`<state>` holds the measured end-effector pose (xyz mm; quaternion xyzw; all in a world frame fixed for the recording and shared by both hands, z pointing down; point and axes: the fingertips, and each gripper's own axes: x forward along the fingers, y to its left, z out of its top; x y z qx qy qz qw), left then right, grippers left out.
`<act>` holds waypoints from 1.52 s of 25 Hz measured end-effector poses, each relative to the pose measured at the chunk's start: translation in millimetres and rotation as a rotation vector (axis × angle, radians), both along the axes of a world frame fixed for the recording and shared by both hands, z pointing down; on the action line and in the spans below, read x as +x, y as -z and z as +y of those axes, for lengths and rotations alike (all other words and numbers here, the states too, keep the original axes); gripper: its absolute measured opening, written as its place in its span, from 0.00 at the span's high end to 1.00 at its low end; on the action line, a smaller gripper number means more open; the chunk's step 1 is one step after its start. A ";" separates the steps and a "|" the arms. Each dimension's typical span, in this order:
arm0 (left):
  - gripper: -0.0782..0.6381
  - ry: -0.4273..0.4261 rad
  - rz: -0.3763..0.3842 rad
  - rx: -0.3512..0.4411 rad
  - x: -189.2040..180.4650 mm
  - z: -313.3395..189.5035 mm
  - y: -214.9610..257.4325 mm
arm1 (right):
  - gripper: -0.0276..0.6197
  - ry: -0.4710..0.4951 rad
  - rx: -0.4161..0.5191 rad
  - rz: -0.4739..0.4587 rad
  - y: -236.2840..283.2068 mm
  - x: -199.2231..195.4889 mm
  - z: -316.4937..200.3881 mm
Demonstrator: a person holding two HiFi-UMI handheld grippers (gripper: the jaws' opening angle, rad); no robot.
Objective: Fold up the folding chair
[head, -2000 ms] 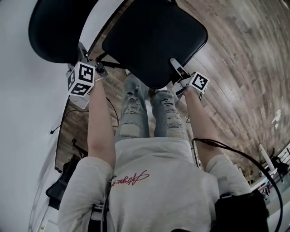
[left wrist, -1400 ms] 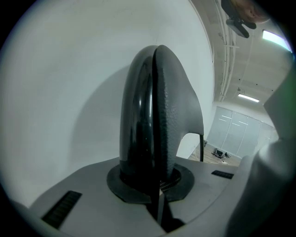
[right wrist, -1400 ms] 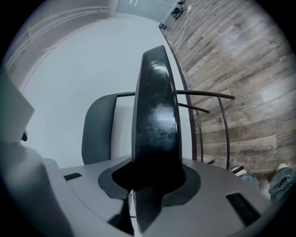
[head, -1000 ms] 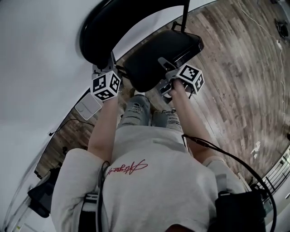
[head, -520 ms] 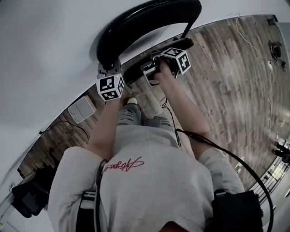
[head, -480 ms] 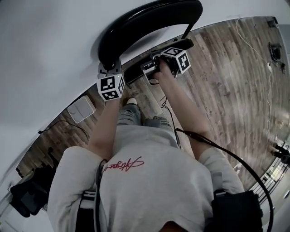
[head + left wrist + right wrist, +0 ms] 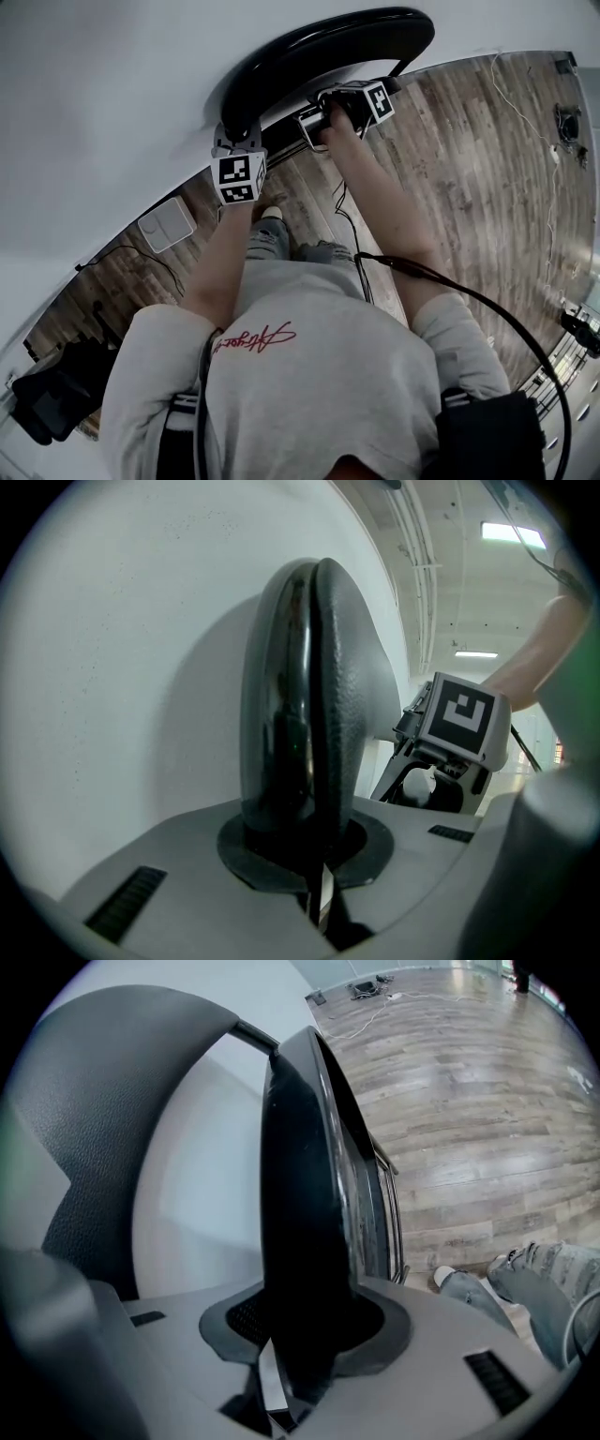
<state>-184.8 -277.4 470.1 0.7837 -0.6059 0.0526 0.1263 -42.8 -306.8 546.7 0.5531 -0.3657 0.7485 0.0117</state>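
Note:
The black folding chair stands against the white wall. Its curved backrest runs across the top of the head view. My left gripper is shut on the backrest's left end, and the left gripper view shows the padded backrest edge clamped between the jaws. My right gripper is shut on the edge of the seat, which is swung up close to the backrest. The seat edge fills the gap between the right gripper's jaws. The right gripper's marker cube shows in the left gripper view.
A white wall lies behind the chair and wooden floor to the right. A white square box sits on the floor by the wall. Cables trail at far right. A dark bag lies lower left. The person's legs stand below the chair.
The seat has swung up from nearly flat to close against the backrest. My right gripper went up and away with it. My left gripper stayed on the backrest's end.

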 end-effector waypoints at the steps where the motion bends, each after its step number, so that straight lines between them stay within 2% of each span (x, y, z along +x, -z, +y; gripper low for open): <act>1: 0.85 0.003 -0.004 -0.002 -0.6 -1.0 -0.4 | 0.75 -0.001 -0.009 0.006 -0.4 -1.1 -1.2; 5: 0.85 0.001 -0.028 -0.020 -0.8 -0.5 -3.8 | 0.75 0.006 -0.042 0.036 -3.4 -1.5 -0.7; 8: 0.85 -0.007 -0.054 -0.006 -1.4 -1.6 -3.5 | 0.75 0.003 -0.029 0.031 -1.6 -1.3 -3.9; 12: 0.85 -0.003 -0.131 -0.018 -4.5 0.6 -4.4 | 0.71 0.004 0.044 0.020 0.7 -2.4 -3.2; 16: 0.85 -0.022 -0.124 -0.041 -7.8 6.1 -6.7 | 0.68 -0.023 0.136 0.027 1.2 0.5 -3.3; 17: 0.83 -0.024 -0.129 -0.044 -10.1 6.7 -6.8 | 0.68 -0.017 0.147 0.027 2.0 0.4 -4.2; 19: 0.73 -0.026 -0.147 -0.054 -14.1 8.5 -7.1 | 0.68 0.011 0.174 0.031 7.4 0.0 -5.2; 21: 0.69 -0.033 -0.157 -0.070 -15.3 11.8 -8.1 | 0.68 0.048 0.215 0.046 16.9 -0.2 -5.0; 27: 0.60 -0.031 -0.124 -0.084 -23.1 27.9 -6.8 | 0.68 0.060 0.292 0.075 36.2 6.0 3.8; 32: 0.55 -0.045 -0.117 -0.089 -32.1 40.2 0.9 | 0.66 0.114 0.383 0.125 58.6 20.8 23.5; 35: 0.55 -0.008 -0.093 -0.090 -40.7 51.1 3.5 | 0.66 0.078 0.420 0.078 70.6 28.9 40.9; 38: 0.55 0.013 -0.076 -0.067 -44.4 62.4 13.6 | 0.69 0.055 0.517 0.075 92.1 42.5 56.3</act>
